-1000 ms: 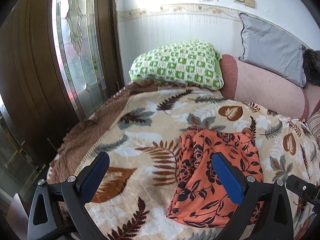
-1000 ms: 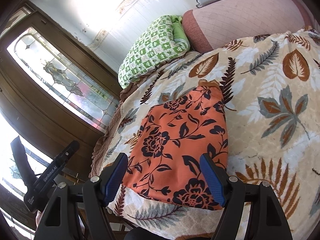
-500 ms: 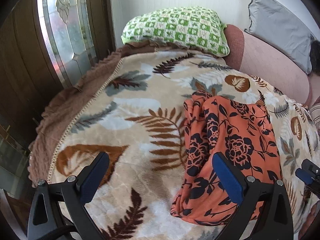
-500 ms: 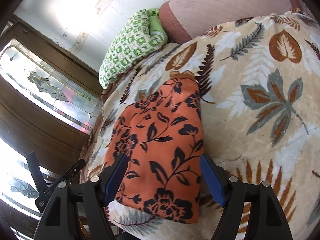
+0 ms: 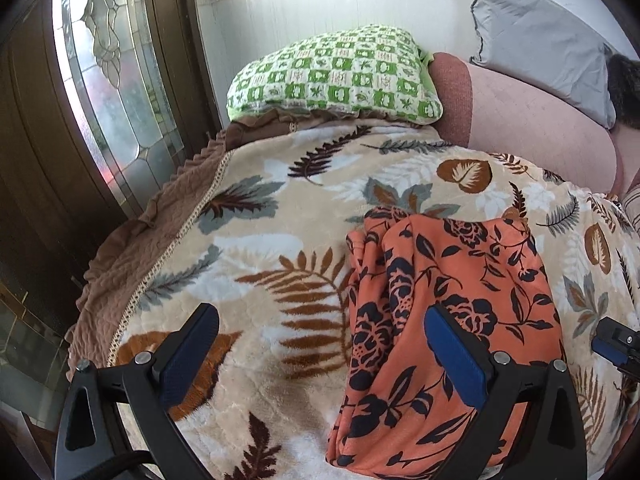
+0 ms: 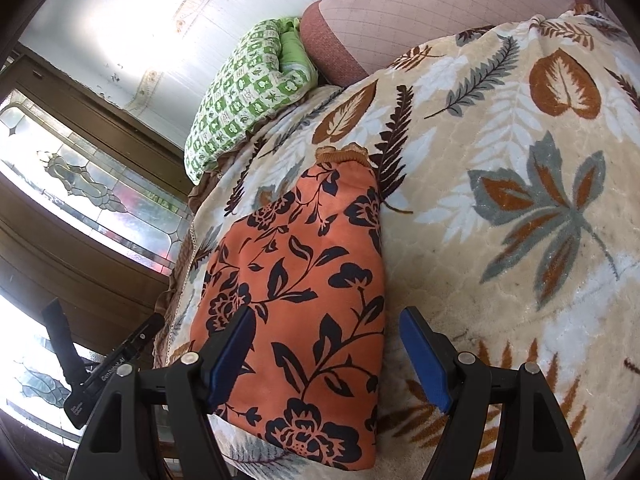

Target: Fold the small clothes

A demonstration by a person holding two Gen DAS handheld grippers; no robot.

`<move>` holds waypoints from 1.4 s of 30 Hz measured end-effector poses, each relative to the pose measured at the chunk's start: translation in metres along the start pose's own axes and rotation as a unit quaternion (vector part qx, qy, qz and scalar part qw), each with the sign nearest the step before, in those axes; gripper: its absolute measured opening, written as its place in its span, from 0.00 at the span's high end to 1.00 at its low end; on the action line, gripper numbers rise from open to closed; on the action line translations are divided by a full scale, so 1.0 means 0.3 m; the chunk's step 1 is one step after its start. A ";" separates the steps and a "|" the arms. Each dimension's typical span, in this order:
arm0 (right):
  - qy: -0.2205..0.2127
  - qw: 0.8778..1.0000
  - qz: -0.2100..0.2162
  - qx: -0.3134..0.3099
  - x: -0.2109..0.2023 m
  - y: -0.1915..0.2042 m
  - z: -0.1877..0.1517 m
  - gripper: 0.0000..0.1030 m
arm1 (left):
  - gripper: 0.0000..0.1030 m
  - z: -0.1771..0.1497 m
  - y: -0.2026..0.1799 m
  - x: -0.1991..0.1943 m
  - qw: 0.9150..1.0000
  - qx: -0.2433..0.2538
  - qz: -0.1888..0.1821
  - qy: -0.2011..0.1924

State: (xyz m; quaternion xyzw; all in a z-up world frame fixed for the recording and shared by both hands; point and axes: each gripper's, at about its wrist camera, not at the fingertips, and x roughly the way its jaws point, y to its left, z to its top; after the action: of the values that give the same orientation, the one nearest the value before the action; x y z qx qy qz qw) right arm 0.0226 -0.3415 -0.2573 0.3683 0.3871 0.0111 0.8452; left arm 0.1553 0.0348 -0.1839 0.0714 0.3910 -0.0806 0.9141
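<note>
1. Orange floral-print fabric garment (image 5: pixel 452 292), already folded into a long narrow strip, lay on the leaf-patterned plush blanket (image 5: pixel 256 240) near its front edge.
2. Left gripper (image 5: pixel 320 354) hovered wide open, holding nothing, its right finger above the cloth.
3. Right gripper (image 6: pixel 326 354) likewise gaped empty over the strip's near end.
4. Cloth looked light, limp and thin; layers would likely slide apart, so pinching both near corners through all layers seemed safest.

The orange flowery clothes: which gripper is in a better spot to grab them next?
Probably the right gripper: it is open and the orange flowery clothes lie mostly between its fingers. The left gripper, also open, mostly frames bare leaf blanket.
</note>
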 end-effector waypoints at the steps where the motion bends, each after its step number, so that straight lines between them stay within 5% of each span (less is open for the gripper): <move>1: 0.000 1.000 0.000 -0.001 0.000 0.003 -0.001 0.25 | 0.00 0.004 -0.002 -0.010 1.000 0.003 0.002 -0.005; 15: -0.004 1.000 0.007 -0.010 -0.017 0.040 -0.010 0.25 | 0.00 0.023 0.001 -0.074 1.000 0.002 0.000 -0.029; 42: 0.008 1.000 0.004 -0.005 0.023 0.022 -0.014 0.25 | 0.00 0.017 -0.014 0.003 1.000 0.000 -0.003 -0.012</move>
State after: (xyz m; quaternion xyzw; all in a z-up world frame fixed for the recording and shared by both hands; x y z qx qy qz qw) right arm 0.0265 -0.3321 -0.2595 0.3656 0.3923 0.0193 0.8438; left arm 0.1588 0.0296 -0.1813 0.0688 0.3799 -0.0840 0.9186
